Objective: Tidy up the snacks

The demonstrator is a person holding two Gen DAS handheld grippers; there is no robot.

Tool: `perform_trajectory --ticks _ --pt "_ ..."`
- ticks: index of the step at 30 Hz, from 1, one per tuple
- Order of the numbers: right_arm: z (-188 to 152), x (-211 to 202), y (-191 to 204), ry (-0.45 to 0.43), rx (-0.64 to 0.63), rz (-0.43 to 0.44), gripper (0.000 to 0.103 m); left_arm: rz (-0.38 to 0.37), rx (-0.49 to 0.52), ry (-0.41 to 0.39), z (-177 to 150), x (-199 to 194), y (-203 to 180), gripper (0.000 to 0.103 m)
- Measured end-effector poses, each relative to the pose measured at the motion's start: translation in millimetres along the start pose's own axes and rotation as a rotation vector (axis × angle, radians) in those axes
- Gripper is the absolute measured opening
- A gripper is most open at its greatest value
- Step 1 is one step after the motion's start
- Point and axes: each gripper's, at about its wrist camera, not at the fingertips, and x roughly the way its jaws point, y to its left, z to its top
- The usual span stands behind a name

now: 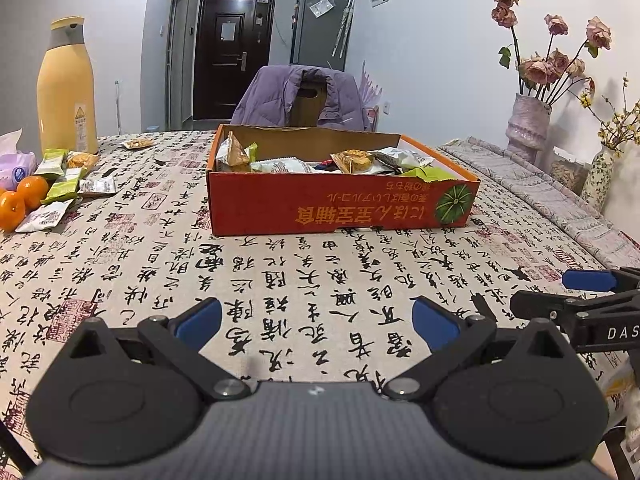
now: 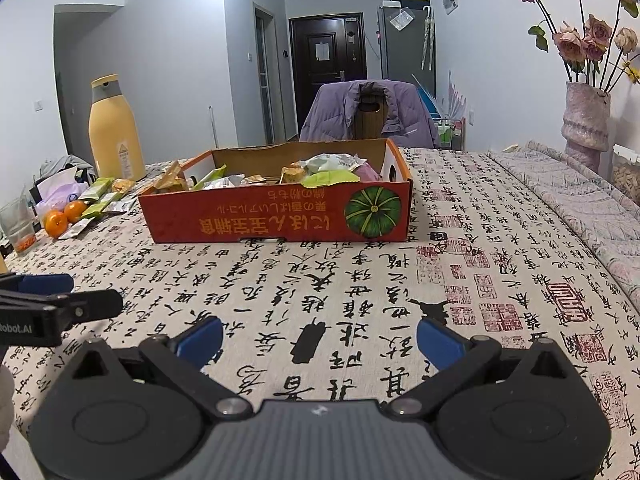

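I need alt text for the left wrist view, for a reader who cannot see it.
The open left gripper hovers empty over a tablecloth printed with calligraphy, facing a red cardboard box full of snack packets. More snack packets and two oranges lie at far left by a yellow bottle; the right gripper shows at the right edge.

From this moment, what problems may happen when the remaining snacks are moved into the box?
The loose snack packets lie right beside two oranges and a tall yellow bottle, so the open left gripper may nudge an orange into rolling or tip the bottle. The red box already looks full, so added packets might slide out. The right gripper is close beside the left, so they may collide.
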Motion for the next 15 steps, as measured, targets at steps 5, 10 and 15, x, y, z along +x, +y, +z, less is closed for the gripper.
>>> perform_trajectory --ticks 5,10,15 --pt "0.9 -0.4 -0.1 -0.001 -0.001 0.000 0.103 -0.001 0.000 0.000 0.3 -0.2 0.4 0.103" --pt "3.6 -0.7 -0.5 -0.002 -0.001 0.000 0.103 -0.002 -0.001 -0.002 0.3 -0.8 0.7 0.103" --pt "3.7 -1.1 -0.4 -0.003 -0.002 0.001 0.103 -0.006 0.000 -0.005 0.3 -2.4 0.9 0.103"
